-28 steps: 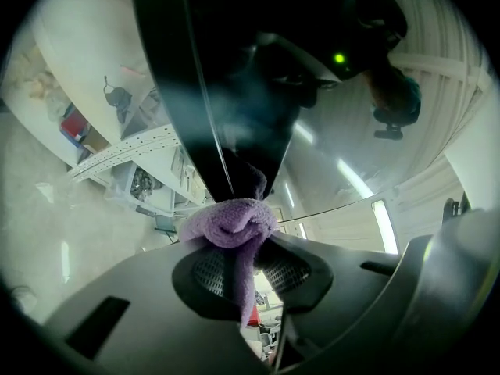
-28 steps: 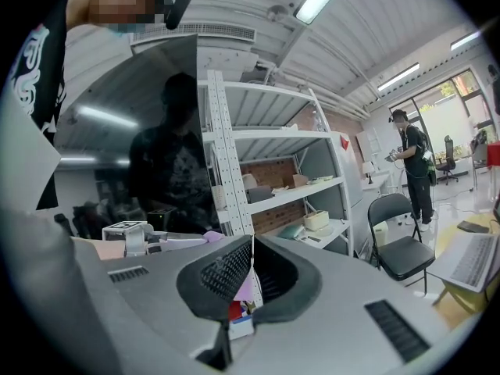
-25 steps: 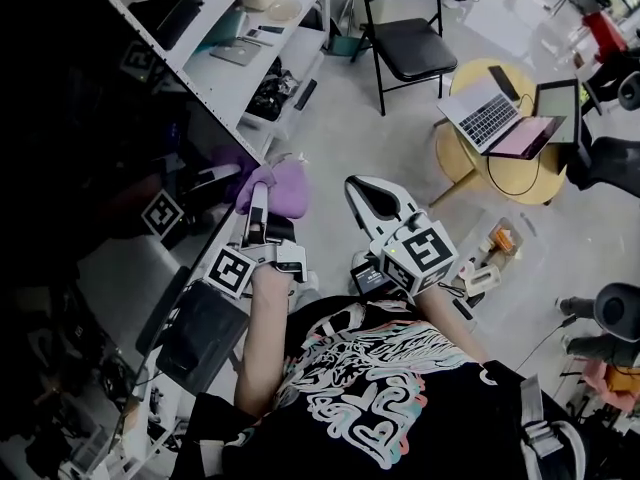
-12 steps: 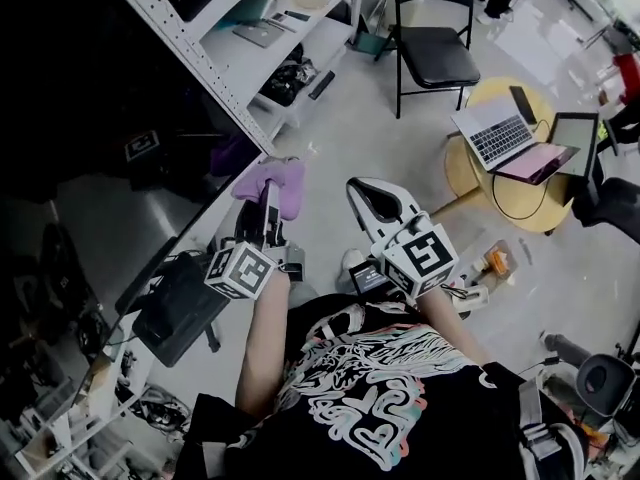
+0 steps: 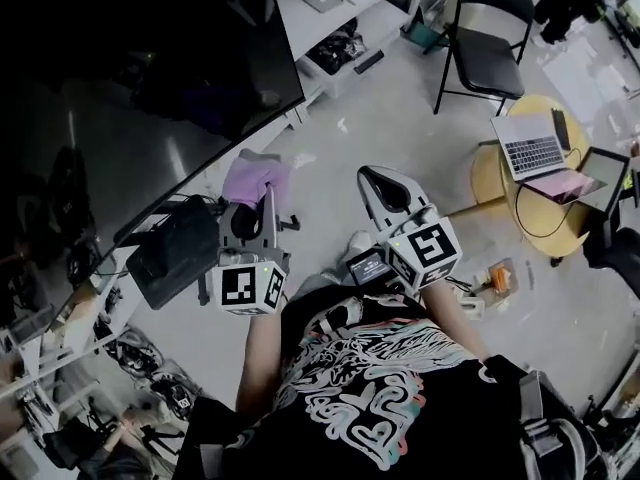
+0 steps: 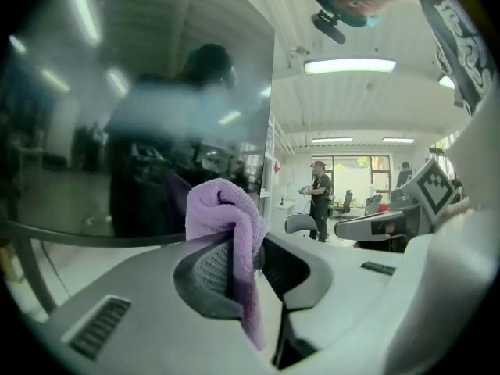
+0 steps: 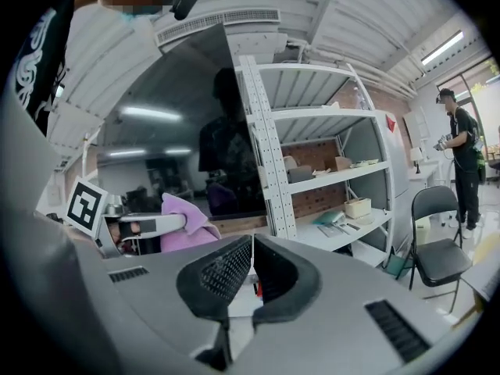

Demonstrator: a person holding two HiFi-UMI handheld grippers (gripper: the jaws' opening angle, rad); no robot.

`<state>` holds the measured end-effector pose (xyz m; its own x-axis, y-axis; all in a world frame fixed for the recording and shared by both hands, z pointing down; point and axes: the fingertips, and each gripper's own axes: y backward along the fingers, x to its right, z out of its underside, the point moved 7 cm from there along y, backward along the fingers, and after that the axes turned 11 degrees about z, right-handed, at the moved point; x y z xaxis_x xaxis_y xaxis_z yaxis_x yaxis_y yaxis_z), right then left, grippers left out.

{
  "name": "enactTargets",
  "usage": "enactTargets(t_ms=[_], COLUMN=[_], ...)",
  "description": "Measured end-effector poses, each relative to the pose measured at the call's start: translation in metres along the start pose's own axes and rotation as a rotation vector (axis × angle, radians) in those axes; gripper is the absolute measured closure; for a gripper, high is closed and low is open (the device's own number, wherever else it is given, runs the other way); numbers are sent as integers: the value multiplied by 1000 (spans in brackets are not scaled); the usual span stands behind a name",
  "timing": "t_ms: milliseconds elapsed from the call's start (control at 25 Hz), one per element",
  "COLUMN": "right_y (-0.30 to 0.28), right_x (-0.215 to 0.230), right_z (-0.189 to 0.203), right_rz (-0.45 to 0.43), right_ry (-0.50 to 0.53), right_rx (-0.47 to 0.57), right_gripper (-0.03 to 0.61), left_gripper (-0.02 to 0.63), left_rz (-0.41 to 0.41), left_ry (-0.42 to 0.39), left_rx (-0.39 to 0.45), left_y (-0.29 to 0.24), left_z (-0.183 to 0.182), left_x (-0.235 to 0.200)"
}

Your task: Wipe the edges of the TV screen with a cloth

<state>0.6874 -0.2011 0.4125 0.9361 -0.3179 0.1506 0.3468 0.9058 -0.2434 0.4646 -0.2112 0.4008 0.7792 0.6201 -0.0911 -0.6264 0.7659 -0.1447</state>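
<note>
The big dark TV screen [image 5: 150, 98] fills the upper left of the head view. A purple cloth [image 5: 255, 176] hangs just below its lower edge, and my left gripper [image 5: 262, 198] is shut on it. In the left gripper view the cloth [image 6: 226, 213] bulges up between the jaws, with the glossy TV screen [image 6: 133, 131] just beyond it. Whether cloth and TV touch is unclear. My right gripper [image 5: 376, 181] is held beside the left one, shut and empty. From the right gripper view [image 7: 251, 258] I see the cloth [image 7: 183, 219] and the TV screen [image 7: 176, 143].
A white shelf rack [image 5: 345, 13] with small items stands right of the TV. On the floor are a black folding chair [image 5: 490, 53] and a round yellow table [image 5: 545, 183] with laptops. A black box [image 5: 175, 253] sits under the TV. A person [image 6: 319, 198] stands far off.
My view swung so the TV now fills more of the upper left. The left gripper with the cloth came off the screen's lower corner and now sits just below the bottom edge. The right gripper stayed put.
</note>
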Motion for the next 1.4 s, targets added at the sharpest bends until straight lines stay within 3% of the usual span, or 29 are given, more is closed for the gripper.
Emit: enactTargets(t_ms=[240, 640, 1000, 1400], right_y=[16, 83, 134, 151], right_x=[-45, -129, -155, -157], right_z=[9, 23, 15, 0], right_rz=[6, -64, -142, -266], right_ry=[41, 127, 169, 212], right_rx=[-18, 14, 40, 65], right_gripper=[546, 546, 546, 546], left_gripper=[541, 541, 541, 541], left_rz=[-76, -145, -158, -251], left_ry=[-106, -150, -162, -162], left_rx=[43, 87, 152, 157], left_y=[70, 187, 233, 244], left_z=[-9, -2, -10, -24], left_x=[4, 37, 85, 117])
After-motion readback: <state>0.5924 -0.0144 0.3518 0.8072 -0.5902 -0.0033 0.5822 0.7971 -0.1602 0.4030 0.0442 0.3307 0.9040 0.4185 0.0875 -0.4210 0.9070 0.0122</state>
